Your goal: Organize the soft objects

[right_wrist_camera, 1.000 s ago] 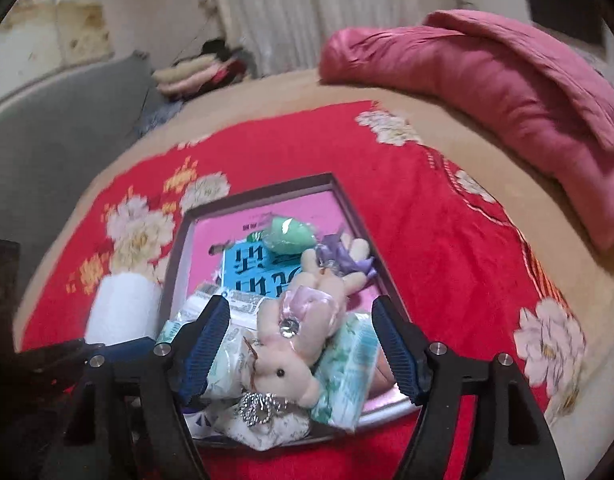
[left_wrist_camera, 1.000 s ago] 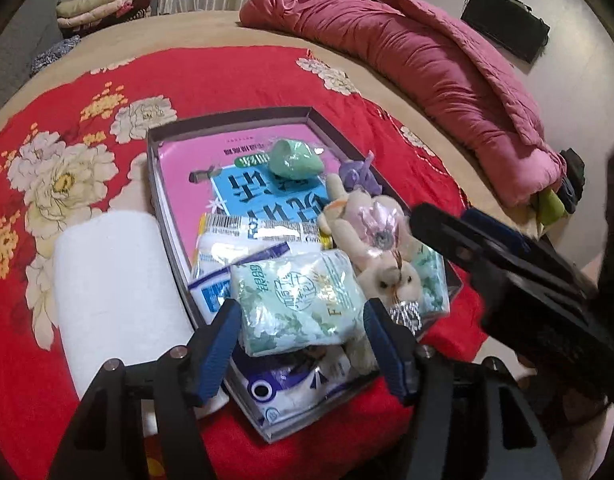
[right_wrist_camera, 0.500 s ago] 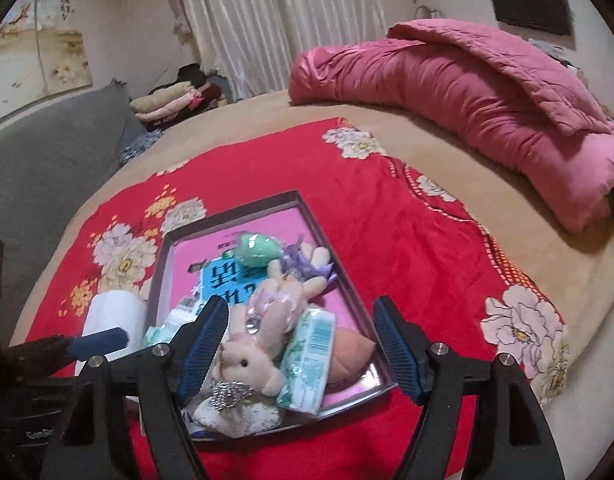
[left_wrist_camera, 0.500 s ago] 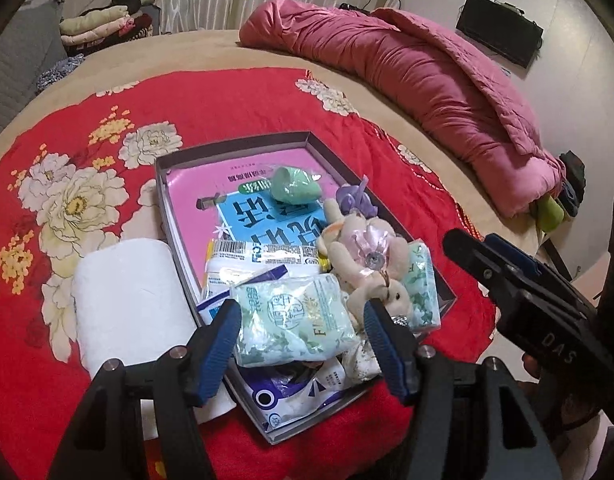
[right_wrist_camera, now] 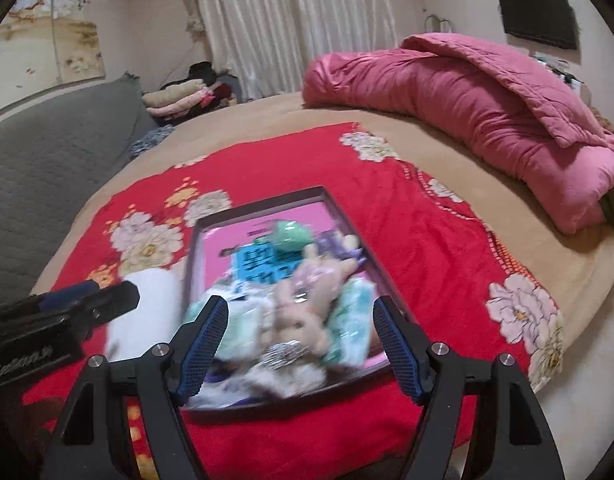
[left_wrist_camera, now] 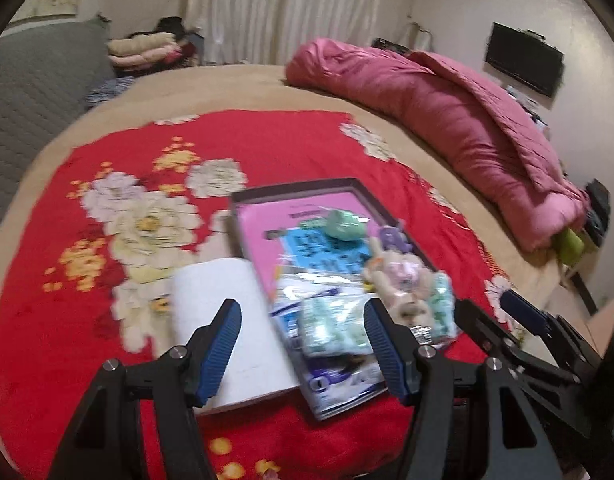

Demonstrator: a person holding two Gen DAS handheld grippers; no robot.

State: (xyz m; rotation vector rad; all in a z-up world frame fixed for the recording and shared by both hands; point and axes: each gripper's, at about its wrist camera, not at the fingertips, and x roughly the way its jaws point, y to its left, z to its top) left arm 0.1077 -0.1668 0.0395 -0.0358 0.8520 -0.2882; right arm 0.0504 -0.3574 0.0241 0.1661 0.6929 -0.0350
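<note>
The soft things lay heaped in a dark tray (left_wrist_camera: 359, 186) on the red flowered blanket (left_wrist_camera: 107, 320) of the bed: a plush rabbit (right_wrist_camera: 303, 312), tissue packs (left_wrist_camera: 331, 326), a green toy (right_wrist_camera: 293, 236) and a purple toy (left_wrist_camera: 393, 238), all over a pink and blue printed sheet (left_wrist_camera: 267, 220). The near end of the pile was blurred.

The left tongs (left_wrist_camera: 303, 344) stood wide open and held nothing. Both blue pads were bare and hung above the blanket. Beyond the gap lay a white roll (left_wrist_camera: 231, 320), just beside the tray's left wall, with the tissue packs toward the right pad.

The right tongs (right_wrist_camera: 301, 344) were also wide open and empty, touching nothing. The rabbit and the packs lay past their tips, framed between the two pads. In the left view the right tongs showed at the right edge, beside the tray's near corner.

A pink quilt (right_wrist_camera: 467, 92) lay far beyond both tongs.
</note>
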